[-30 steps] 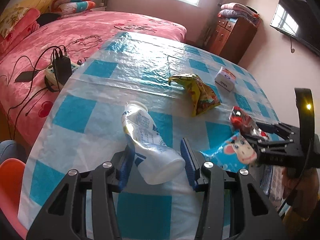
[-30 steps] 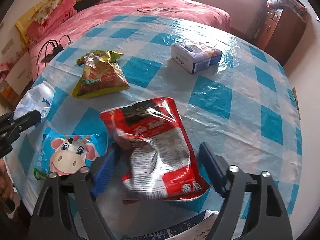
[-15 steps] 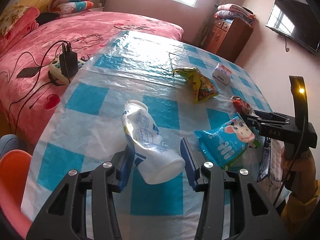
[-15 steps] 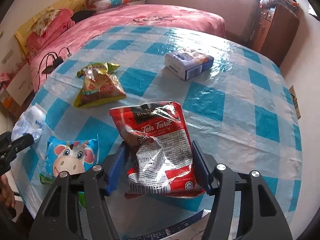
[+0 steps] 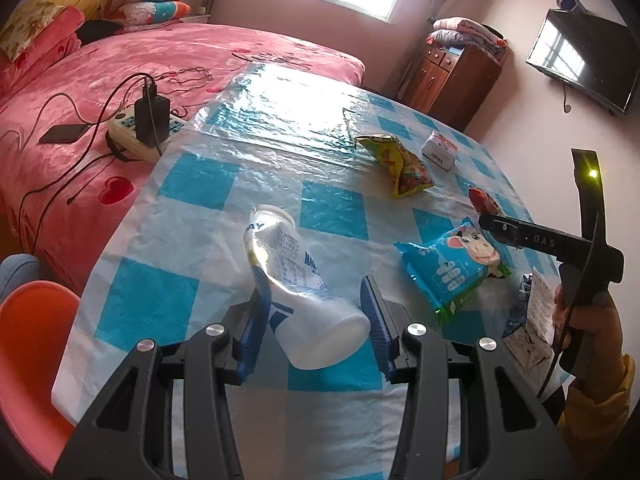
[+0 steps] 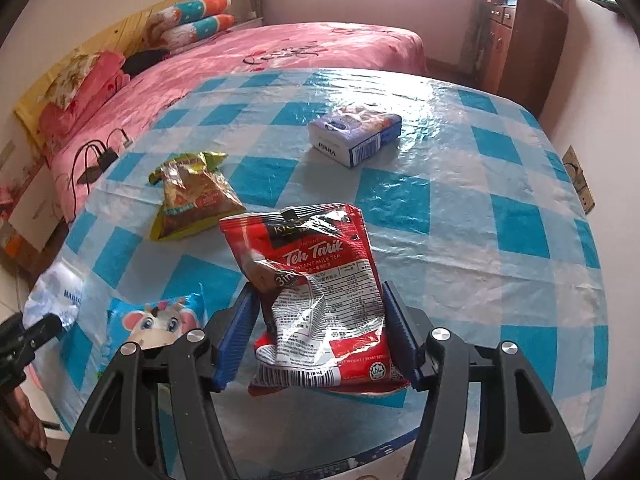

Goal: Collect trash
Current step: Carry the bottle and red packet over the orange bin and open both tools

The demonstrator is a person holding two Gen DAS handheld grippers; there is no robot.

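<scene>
My left gripper (image 5: 314, 312) is shut on a crushed clear plastic bottle (image 5: 296, 280), held above the near edge of the blue-checked table (image 5: 332, 208). My right gripper (image 6: 324, 320) is shut on a red Teh Tarik packet (image 6: 320, 292), lifted over the table's near edge; the packet's tip (image 5: 482, 200) also shows in the left wrist view. On the table lie a blue cow-print packet (image 5: 452, 268) (image 6: 160, 320), a yellow-green snack bag (image 5: 400, 164) (image 6: 192, 196) and a small white-blue carton (image 5: 440, 150) (image 6: 356, 134).
A pink bed (image 5: 120, 80) borders the table's far and left sides, with a power strip and charger (image 5: 148, 128) and cables near the table. An orange chair (image 5: 28, 340) stands at lower left. A wooden cabinet (image 5: 456, 76) is beyond. Papers (image 5: 532, 320) lie off the table's right edge.
Both grippers have pulled back and risen, carrying the bottle and the red packet. The right gripper's jaws closed from wide open onto the red packet.
</scene>
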